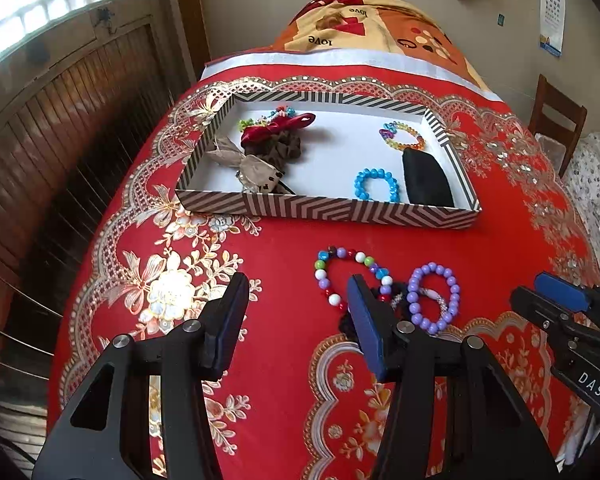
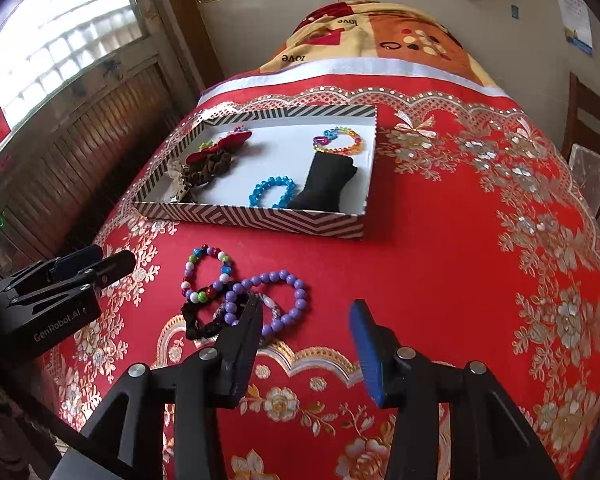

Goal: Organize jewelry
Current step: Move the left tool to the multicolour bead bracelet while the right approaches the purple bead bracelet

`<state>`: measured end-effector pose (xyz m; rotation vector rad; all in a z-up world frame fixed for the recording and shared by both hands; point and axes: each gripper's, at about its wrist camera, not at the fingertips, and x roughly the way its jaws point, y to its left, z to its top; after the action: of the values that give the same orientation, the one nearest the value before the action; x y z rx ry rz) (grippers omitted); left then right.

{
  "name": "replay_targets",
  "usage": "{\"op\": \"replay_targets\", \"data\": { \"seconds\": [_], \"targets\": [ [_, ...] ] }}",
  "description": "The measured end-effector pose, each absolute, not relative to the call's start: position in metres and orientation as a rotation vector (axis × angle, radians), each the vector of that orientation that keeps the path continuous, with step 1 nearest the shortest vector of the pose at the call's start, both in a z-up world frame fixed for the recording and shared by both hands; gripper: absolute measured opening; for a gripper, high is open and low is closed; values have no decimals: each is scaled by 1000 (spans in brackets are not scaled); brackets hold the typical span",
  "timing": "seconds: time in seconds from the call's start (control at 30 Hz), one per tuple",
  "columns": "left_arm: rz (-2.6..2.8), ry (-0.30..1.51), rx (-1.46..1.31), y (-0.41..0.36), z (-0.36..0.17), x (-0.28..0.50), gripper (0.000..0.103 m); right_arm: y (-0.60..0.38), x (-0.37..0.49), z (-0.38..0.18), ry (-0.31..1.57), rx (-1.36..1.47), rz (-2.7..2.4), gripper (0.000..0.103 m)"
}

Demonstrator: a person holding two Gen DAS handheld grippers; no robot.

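On the red cloth lie a multicolour bead bracelet (image 1: 322,280) (image 2: 189,268), a purple bead bracelet (image 1: 454,296) (image 2: 300,294) and a black scrunchie (image 1: 398,290) (image 2: 198,320), overlapping in one cluster. My left gripper (image 1: 299,280) (image 2: 96,262) is open just left of the cluster, and its right finger hides part of it. My right gripper (image 2: 306,303) (image 1: 560,296) is open with nothing between its fingers; its left finger overlaps the purple bracelet's near edge. Behind stands a striped box (image 1: 328,210) (image 2: 252,218) holding a blue bracelet (image 1: 376,184), a rainbow bracelet (image 1: 402,136), a black pouch (image 1: 426,178) and hair ties (image 1: 272,136).
The table's left edge drops off beside a slatted wooden wall (image 1: 80,120). A patterned blanket (image 1: 372,20) is heaped at the far end. A wooden chair (image 1: 556,120) stands to the right. Bare red cloth (image 2: 440,240) spreads right of the box and the cluster.
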<state>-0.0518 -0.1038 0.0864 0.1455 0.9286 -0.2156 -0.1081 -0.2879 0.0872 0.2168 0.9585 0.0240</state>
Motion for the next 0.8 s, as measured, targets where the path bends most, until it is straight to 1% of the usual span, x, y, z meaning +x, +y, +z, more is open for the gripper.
{"op": "replay_targets", "data": {
  "seconds": [0.13,0.37,0.53,0.7,0.8],
  "targets": [
    [-217,933,142,-105,85,-55,51,-289,-111,85,972,219,28,43],
    [-247,998,81,-93,74,-48,51,-288,-109,74,1002,235,52,43],
    [-278,1073,18,-82,61,-35,51,-287,-95,62,1021,243,64,43],
    [-290,1111,6,-83,53,-18,51,-283,-75,50,1049,205,58,43],
    [-307,1129,15,-90,47,-6,51,-278,-63,42,1065,175,55,40]
  ]
}}
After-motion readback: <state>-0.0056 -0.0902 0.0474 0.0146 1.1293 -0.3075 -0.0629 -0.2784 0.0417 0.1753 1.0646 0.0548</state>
